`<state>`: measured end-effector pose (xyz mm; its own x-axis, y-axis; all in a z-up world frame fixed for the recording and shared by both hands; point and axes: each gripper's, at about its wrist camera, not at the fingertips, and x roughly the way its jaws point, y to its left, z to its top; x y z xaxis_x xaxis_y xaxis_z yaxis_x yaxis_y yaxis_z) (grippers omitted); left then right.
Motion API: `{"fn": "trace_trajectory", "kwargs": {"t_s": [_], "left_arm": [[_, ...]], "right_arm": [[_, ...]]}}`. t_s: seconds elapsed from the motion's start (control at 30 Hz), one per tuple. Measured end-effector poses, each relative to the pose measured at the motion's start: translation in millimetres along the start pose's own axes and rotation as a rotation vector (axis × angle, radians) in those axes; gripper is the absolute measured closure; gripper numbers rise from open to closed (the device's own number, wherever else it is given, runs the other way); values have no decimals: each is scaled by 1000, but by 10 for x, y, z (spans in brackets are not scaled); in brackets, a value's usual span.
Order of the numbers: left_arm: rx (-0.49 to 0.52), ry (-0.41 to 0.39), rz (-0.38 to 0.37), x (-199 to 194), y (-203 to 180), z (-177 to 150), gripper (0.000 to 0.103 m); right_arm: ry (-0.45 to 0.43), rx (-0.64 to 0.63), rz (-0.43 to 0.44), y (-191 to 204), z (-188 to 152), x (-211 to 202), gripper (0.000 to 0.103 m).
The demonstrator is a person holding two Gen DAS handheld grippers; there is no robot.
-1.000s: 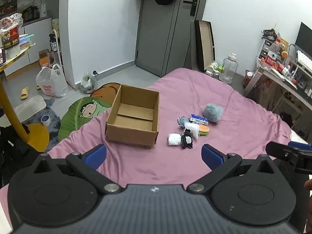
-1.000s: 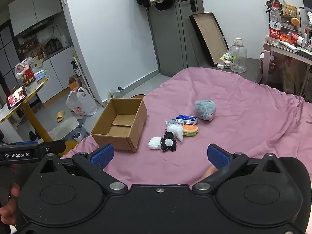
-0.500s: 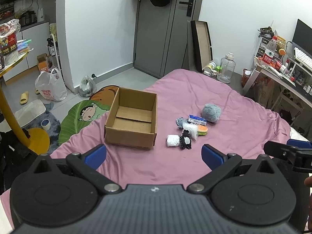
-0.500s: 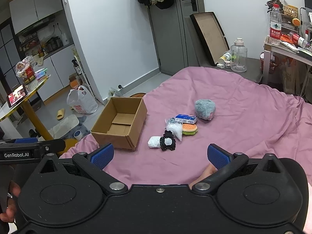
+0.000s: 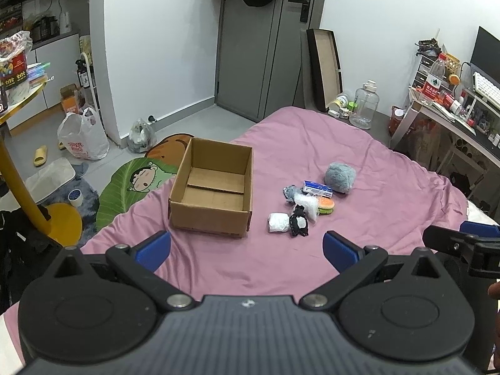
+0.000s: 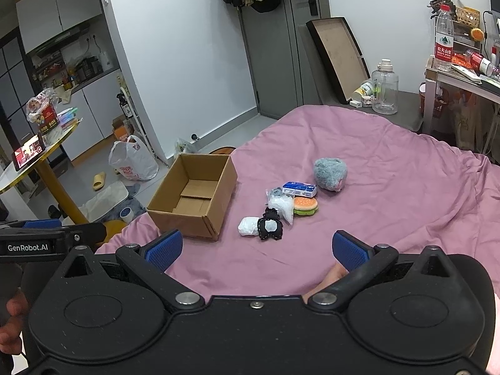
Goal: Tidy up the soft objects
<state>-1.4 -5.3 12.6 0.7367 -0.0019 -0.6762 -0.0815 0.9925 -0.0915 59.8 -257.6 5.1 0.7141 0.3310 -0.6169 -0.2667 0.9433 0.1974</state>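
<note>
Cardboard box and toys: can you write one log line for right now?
cardboard box: empty | burger toy: on bed | left gripper: open | right gripper: open

- You're in a small bedroom at home: pink bedsheet (image 5: 359, 156), clothes hung on the grey door (image 5: 265, 50).
- Beside you, a cluttered desk (image 5: 453, 118), slipper (image 5: 40, 155) and cartoon rug (image 5: 134, 184) on the floor.

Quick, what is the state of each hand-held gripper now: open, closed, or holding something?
Left hand-held gripper: open, holding nothing.
Right hand-held gripper: open, holding nothing.
</note>
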Motion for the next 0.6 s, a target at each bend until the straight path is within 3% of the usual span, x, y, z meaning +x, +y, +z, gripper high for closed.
{"fn": "trace_trajectory", "kwargs": {"t_s": [0.6], "left_arm": [[11, 3, -19, -33, -34, -8, 0]], "right_arm": [[-1, 3, -4, 4, -12, -13, 0]]}}
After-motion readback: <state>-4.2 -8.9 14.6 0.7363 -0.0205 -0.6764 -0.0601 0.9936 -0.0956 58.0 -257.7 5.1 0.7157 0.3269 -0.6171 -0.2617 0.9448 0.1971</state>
